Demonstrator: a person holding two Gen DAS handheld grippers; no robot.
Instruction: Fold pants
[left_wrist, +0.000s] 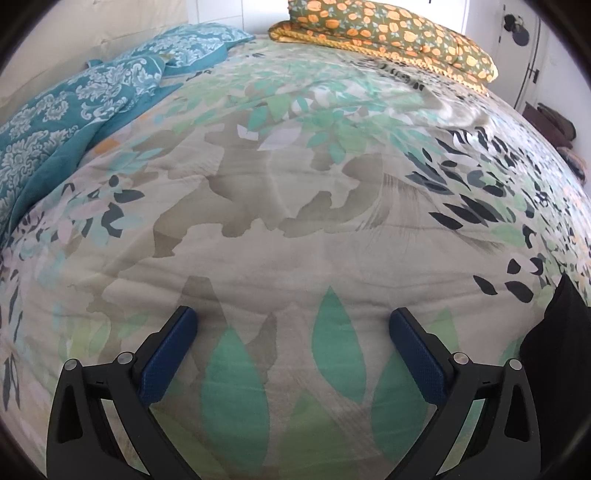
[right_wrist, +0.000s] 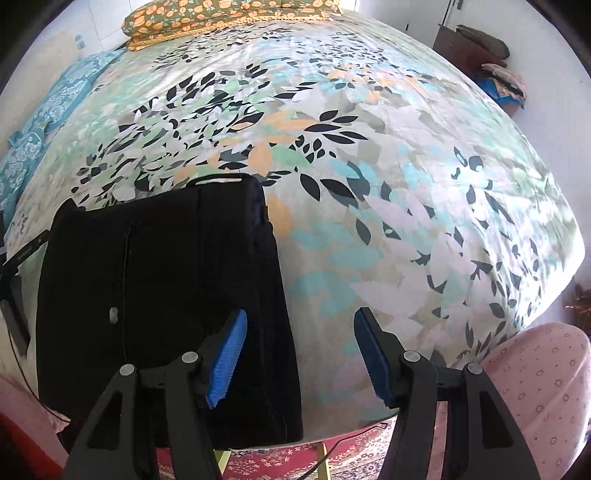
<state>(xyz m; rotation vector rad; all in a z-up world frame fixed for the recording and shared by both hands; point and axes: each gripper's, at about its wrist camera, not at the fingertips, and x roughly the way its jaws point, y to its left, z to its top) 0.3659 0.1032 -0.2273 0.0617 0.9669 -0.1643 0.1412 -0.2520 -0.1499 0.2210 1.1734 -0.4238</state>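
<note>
pants (right_wrist: 162, 306) lie folded into a black block at the near left of the bedspread (right_wrist: 369, 206), long axis running near to far, the far end carrying what looks like the waistband. right gripper (right_wrist: 299, 356) hovers over their right edge, jaws apart and empty; left gripper (left_wrist: 293, 350) is likewise spread over bare cover. risk, as i judge it: the near end overhangs the bed's edge, so a nudge could slide the stack off.

Bed (right_wrist: 406, 184) with leaf-print cover fills both views; orange-floral pillows (left_wrist: 388, 33) at 12 o'clock, teal blanket (left_wrist: 55, 122) at 10. White walls (right_wrist: 554, 92), bright daylight. Red patterned rug (right_wrist: 332, 461) at 6 o'clock.
</note>
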